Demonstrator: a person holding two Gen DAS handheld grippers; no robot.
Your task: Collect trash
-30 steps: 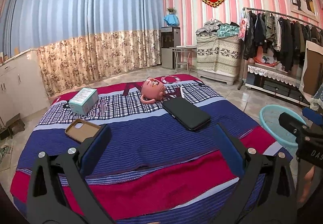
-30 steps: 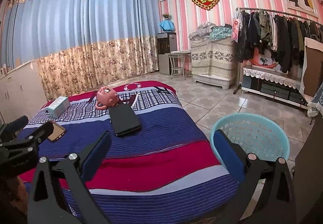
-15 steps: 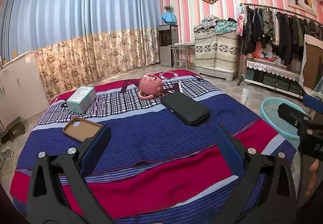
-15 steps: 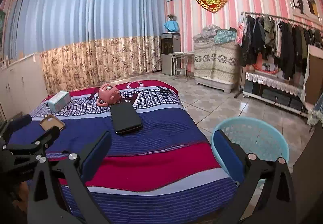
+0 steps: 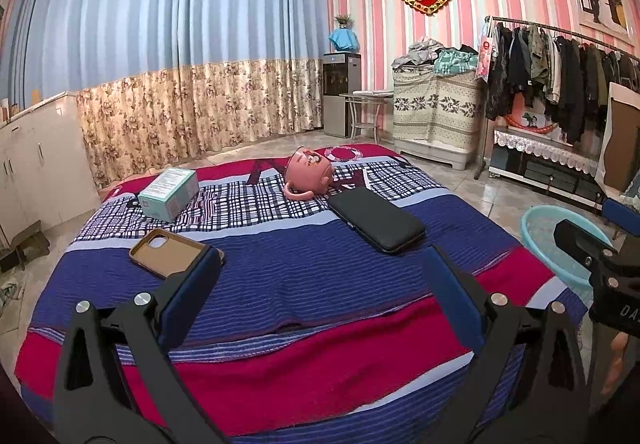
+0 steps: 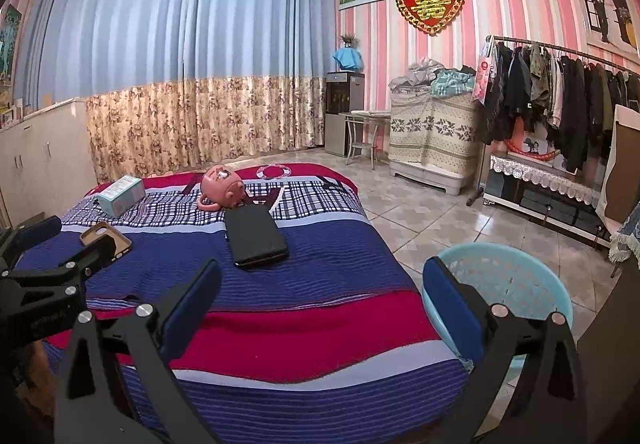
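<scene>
On the striped bed (image 5: 304,284) lie a teal and white box (image 5: 170,194), a tan phone case (image 5: 170,252), a tipped pink mug (image 5: 308,176) and a black flat case (image 5: 376,220). A light blue basket (image 6: 508,284) stands on the floor at the bed's right. My left gripper (image 5: 320,292) is open and empty above the bed's near end. My right gripper (image 6: 320,300) is open and empty over the bed's near right corner, beside the basket. The same box (image 6: 120,196), phone case (image 6: 106,240), mug (image 6: 222,186) and black case (image 6: 256,236) show in the right wrist view.
A white cabinet (image 5: 36,160) stands left of the bed. A clothes rack (image 5: 560,64), a low shelf (image 5: 548,168), a covered chest (image 5: 436,120) and a small table (image 5: 366,112) line the right wall. Tiled floor (image 6: 432,212) lies between bed and rack.
Both grippers have shifted slightly, the views tilting and drifting a little over the bed. Both stay open and empty. Nothing on the bed has moved.
</scene>
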